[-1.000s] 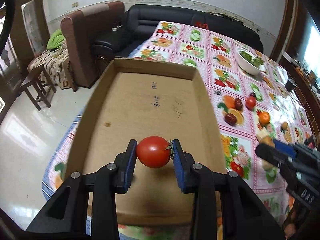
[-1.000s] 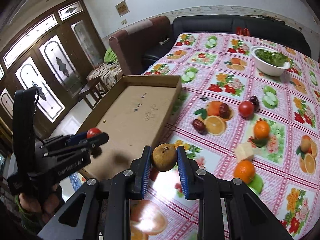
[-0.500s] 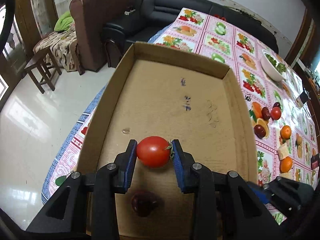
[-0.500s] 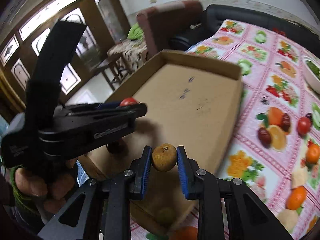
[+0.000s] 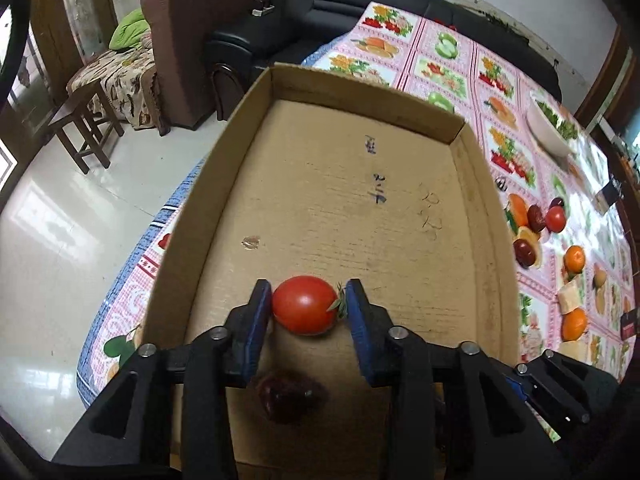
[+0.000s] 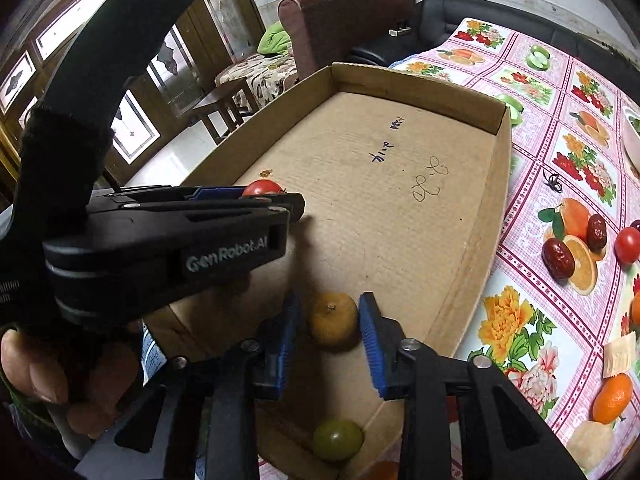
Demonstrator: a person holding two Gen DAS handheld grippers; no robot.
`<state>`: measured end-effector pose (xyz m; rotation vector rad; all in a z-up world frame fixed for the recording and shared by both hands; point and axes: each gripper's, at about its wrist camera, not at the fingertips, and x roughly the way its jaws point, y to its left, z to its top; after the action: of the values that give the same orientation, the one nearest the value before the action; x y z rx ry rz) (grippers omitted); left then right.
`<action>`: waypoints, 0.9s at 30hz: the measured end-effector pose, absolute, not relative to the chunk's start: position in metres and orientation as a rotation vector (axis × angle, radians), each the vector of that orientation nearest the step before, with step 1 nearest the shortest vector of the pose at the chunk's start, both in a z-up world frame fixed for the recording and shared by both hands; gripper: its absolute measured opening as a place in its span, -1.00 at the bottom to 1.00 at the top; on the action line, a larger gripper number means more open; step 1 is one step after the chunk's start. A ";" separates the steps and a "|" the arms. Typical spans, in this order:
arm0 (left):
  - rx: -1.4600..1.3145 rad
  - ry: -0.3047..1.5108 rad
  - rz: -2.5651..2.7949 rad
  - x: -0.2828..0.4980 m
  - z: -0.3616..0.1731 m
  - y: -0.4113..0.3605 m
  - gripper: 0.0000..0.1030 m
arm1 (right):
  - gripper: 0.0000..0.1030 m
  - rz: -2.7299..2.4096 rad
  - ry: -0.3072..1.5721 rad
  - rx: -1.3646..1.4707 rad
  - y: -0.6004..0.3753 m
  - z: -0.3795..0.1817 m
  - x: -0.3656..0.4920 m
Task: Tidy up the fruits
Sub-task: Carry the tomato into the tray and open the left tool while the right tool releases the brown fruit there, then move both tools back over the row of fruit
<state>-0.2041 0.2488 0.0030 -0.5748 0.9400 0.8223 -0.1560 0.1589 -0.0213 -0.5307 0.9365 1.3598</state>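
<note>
The left gripper (image 5: 308, 306) holds a tomato (image 5: 306, 305) over the box (image 5: 484, 216); below it lies a dark, blurred fruit (image 5: 288, 398), maybe a date. The right gripper (image 6: 330, 330) is wide around a yellow fruit (image 6: 334, 323).

Our left gripper (image 5: 309, 312) is clamped, both blue pads pressed against what it holds. Our right gripper (image 6: 329, 326) has its 2 fingers spread apart, touching nothing. Our left hand (image 6: 44, 380) grips its handle.
</note>
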 end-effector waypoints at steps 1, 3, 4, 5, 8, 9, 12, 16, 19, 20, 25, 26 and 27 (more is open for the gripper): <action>-0.579 0.929 0.823 -0.206 0.005 0.248 -0.19 | -0.31 1.362 0.934 -0.525 0.156 -0.020 -0.156; -0.578 0.912 0.827 -0.208 0.012 0.246 -0.19 | -0.31 1.365 0.925 -0.514 0.151 -0.014 -0.156; -0.580 0.904 0.828 -0.209 0.014 0.245 -0.19 | -0.31 1.365 0.921 -0.507 0.148 -0.012 -0.155; -0.581 0.899 0.826 -0.209 0.016 0.244 -0.19 | -0.30 1.366 0.917 -0.494 0.144 -0.008 -0.154; -0.579 0.883 0.824 -0.211 0.023 0.239 -0.19 | -0.29 1.364 0.906 -0.461 0.131 0.001 -0.151; -0.577 0.877 0.820 -0.211 0.026 0.236 -0.19 | -0.29 1.364 0.900 -0.446 0.125 0.005 -0.150; -0.565 0.862 0.805 -0.209 0.035 0.226 -0.19 | -0.29 1.352 0.885 -0.400 0.107 0.016 -0.144; -0.541 0.849 0.771 -0.202 0.045 0.210 -0.19 | -0.28 1.302 0.866 -0.328 0.078 0.029 -0.121; -0.526 0.850 0.736 -0.194 0.048 0.196 -0.19 | -0.24 1.250 0.865 -0.273 0.056 0.034 -0.101; -0.520 0.852 0.724 -0.191 0.049 0.192 -0.19 | -0.24 1.228 0.865 -0.254 0.047 0.035 -0.094; -0.504 0.861 0.673 -0.178 0.051 0.170 -0.17 | -0.24 1.130 0.874 -0.193 0.010 0.034 -0.064; -0.499 0.864 0.661 -0.175 0.051 0.165 -0.17 | -0.24 1.106 0.878 -0.180 0.002 0.033 -0.057; -0.496 0.867 0.652 -0.172 0.051 0.162 -0.17 | -0.24 1.092 0.879 -0.172 -0.004 0.032 -0.054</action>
<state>-0.1719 0.1615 0.0509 -0.4960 0.8670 0.6515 -0.0536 -0.0037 0.0319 -0.1719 0.8795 1.0915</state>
